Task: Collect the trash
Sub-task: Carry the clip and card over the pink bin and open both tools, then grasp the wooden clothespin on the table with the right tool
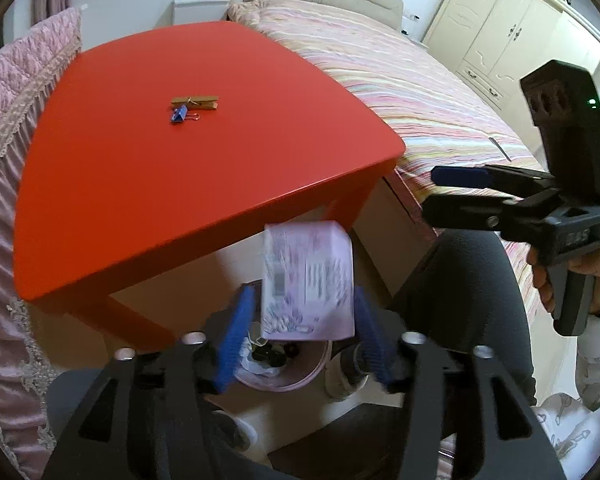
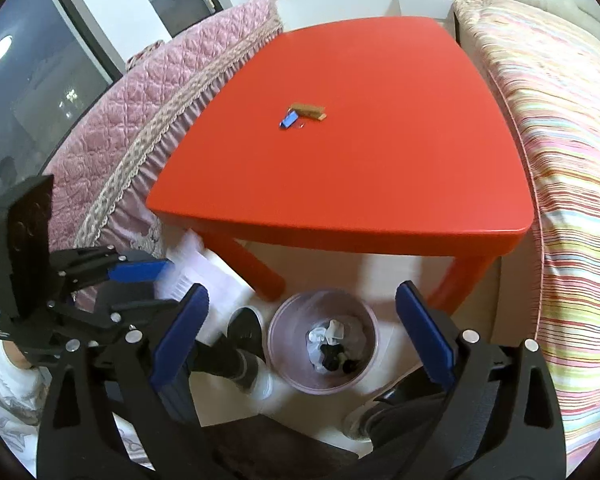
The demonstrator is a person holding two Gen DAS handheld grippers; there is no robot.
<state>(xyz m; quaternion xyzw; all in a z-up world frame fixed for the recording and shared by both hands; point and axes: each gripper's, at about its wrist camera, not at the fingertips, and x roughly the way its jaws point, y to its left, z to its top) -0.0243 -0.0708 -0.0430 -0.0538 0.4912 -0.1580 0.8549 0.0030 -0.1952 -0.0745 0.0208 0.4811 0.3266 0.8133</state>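
i had left claw (image 1: 305, 334) spread, pads clear of pale pack (image 1: 307, 284) dropping over bin (image 2: 322, 342); right claw (image 2: 300, 340) wide, empty. bin held scraps. clothespin (image 1: 195, 101), binder clip (image 1: 179, 114) left on tabletop (image 1: 180, 168).

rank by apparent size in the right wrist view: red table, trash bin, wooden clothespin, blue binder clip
1. red table
2. trash bin
3. wooden clothespin
4. blue binder clip, only slightly smaller than the clothespin; the nearer bin looks enlarged.
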